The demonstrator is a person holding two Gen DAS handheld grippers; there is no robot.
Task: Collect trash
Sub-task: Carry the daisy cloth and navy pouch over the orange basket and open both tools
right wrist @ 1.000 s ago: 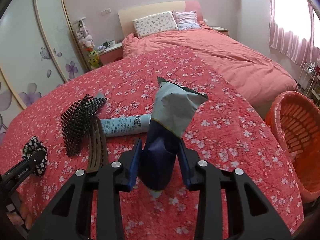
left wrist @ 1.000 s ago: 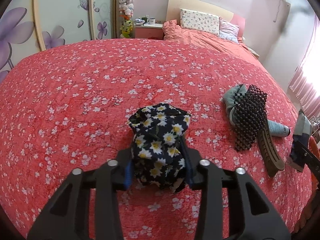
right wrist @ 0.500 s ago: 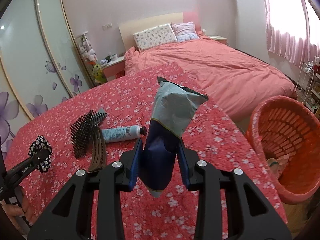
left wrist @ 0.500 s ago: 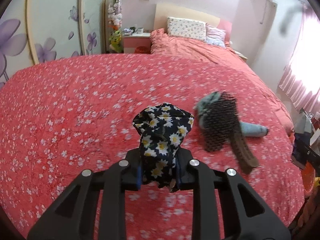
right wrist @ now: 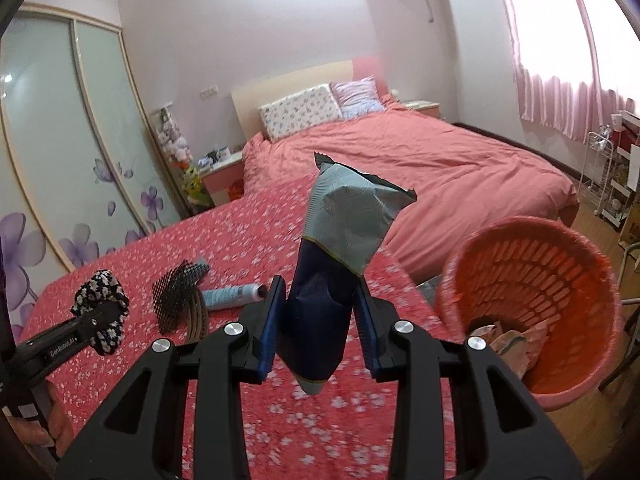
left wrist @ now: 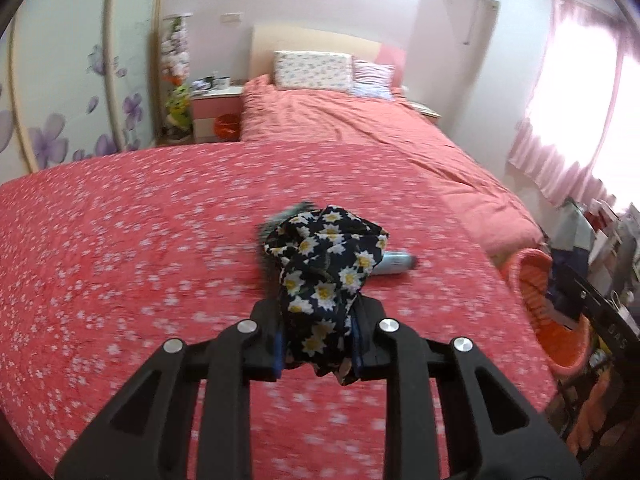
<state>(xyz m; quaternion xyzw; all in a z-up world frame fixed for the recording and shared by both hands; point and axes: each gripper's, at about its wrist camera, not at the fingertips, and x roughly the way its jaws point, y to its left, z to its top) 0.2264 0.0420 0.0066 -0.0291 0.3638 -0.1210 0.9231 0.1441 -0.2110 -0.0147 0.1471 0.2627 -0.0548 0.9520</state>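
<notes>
Blurred floral bedspread (left wrist: 140, 240), left gripper (left wrist: 318, 344) clamping daisy cloth (left wrist: 326, 264) hiding hairbrush, right gripper (right wrist: 318, 332) pinching wrapper (right wrist: 336, 248)

A soft black cloth bundle printed with white daisies (left wrist: 326, 276) crumples in folds. The crinkled dark-blue and grey foil-like wrapper (right wrist: 340, 256) has a dull sheen. Right of it, the orange slotted plastic basket (right wrist: 532, 276) looks smooth. Left of the wrapper, a red matt flowered cloth cover (right wrist: 240, 236) spreads.
</notes>
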